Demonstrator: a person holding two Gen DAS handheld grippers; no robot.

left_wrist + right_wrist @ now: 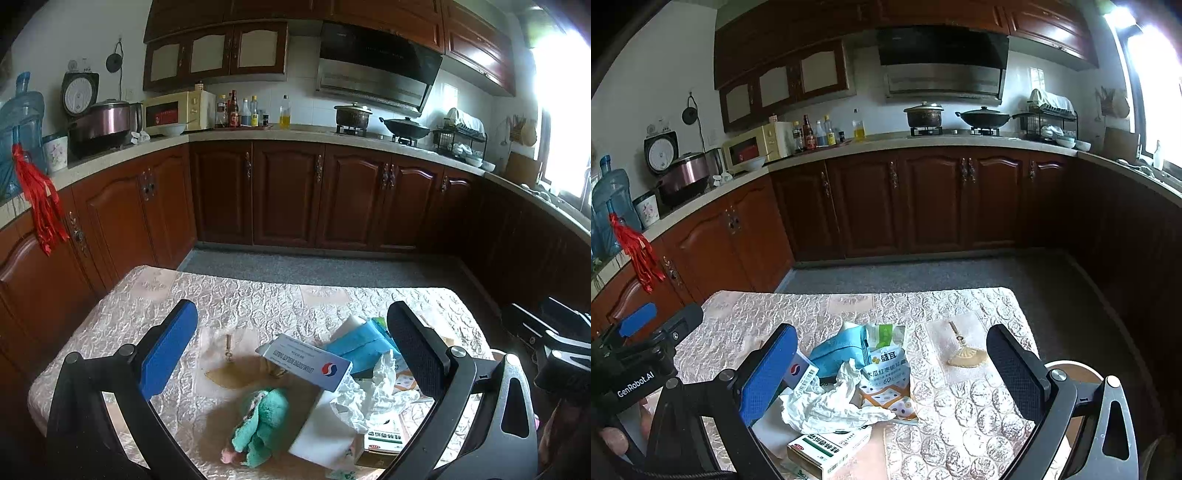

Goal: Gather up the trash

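Both the left hand-held gripper point(291, 354) and right hand-held gripper point(892, 369) hung wide, empty, above trash: crumpled paper point(827, 402) and boxes point(827, 448) on the bench point(967, 413).

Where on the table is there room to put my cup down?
The far strip of the tablecloth, beyond the trash pile, is bare. So is the right side near the little fan charm. The middle is crowded: a crumpled tissue, a blue pouch, a snack bag and a medicine box overlap there.
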